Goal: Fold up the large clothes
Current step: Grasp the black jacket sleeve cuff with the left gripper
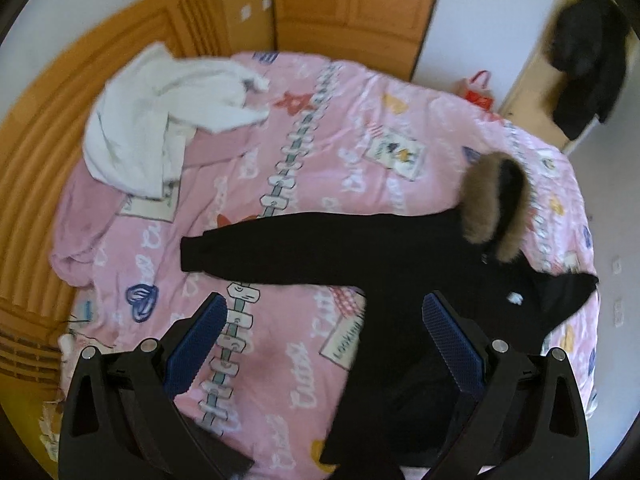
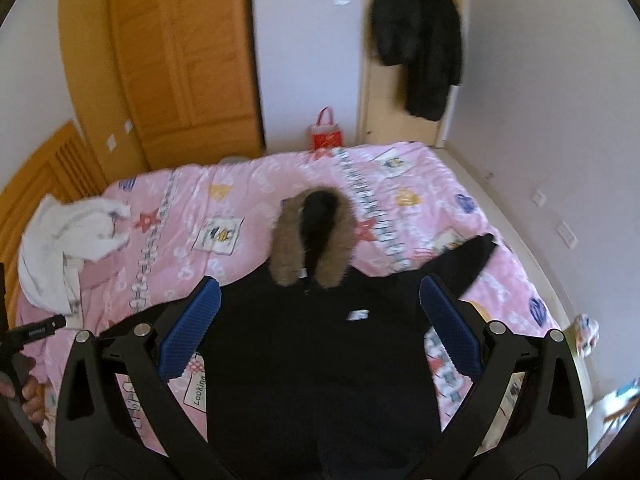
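At the far left of the left wrist view, a wooden headboard [image 1: 36, 184] curves along the edge of the bed. Next to it a crumpled white garment [image 1: 148, 120] lies on the pink bedspread [image 1: 328, 128], near the head of the bed. Further right, the black coat [image 1: 420, 264] is spread flat on the bedspread, one sleeve [image 1: 248, 252] stretched straight out toward the white garment and ending well apart from it. The coat's hood has a brown fur trim [image 1: 484, 208] and lies above the body of the coat. The left gripper [image 1: 324, 308] hangs above the bed with its jaws wide apart and nothing between them; one blue pad [image 1: 196, 344] is over the bedspread, the other over the coat.

In the right wrist view, a hand [image 2: 30, 392] shows at the left edge, holding a dark handle. The coat [image 2: 320, 360] fills the middle, front side up, with a small white logo [image 2: 357, 314] on the chest and the fur-trimmed hood [image 2: 312, 236] pointing to the far side of the bed. The right gripper [image 2: 320, 300] is also spread wide and holds nothing, above the coat's shoulders. The other sleeve [image 2: 468, 264] angles out to the right. Beyond the bed stand a wooden wardrobe [image 2: 180, 60], a red bag [image 2: 327, 134] on the floor, and another dark coat [image 2: 420, 40] hanging by the door.
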Available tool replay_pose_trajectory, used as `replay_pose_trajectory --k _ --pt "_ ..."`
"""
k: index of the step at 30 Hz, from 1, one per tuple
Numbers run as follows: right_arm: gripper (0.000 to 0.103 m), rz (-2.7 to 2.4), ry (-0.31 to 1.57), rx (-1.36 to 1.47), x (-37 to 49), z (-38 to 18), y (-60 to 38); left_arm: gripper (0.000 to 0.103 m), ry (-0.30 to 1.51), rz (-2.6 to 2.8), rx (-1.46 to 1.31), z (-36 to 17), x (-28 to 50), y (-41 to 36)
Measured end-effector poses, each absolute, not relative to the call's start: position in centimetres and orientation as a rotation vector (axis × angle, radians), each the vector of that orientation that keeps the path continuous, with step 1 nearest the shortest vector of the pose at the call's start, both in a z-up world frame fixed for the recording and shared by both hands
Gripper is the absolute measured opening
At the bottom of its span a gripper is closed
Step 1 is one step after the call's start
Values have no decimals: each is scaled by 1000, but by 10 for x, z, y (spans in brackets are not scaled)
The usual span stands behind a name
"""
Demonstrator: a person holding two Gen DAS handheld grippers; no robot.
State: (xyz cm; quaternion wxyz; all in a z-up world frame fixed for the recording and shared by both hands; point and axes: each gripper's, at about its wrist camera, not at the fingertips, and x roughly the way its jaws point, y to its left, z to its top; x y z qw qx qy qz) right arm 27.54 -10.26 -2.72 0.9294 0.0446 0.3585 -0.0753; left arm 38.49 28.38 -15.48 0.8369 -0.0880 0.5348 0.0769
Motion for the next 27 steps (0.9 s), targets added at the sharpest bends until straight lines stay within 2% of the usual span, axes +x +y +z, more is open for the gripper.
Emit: replay_pose_trajectory --k 8,14,21,27 --pt "97 -80 881 33 372 -114 -13 95 1382 333 -379 -329 474 407" --pt "97 -46 1021 18 395 -176 18 95 1579 499 -657 -445 472 478" --pt "97 -36 1073 -28 401 -200 33 95 1667 675 -795 -530 439 523" --pt "97 -49 1078 -52 405 -204 37 95 1633 680 -733 -563 453 542"
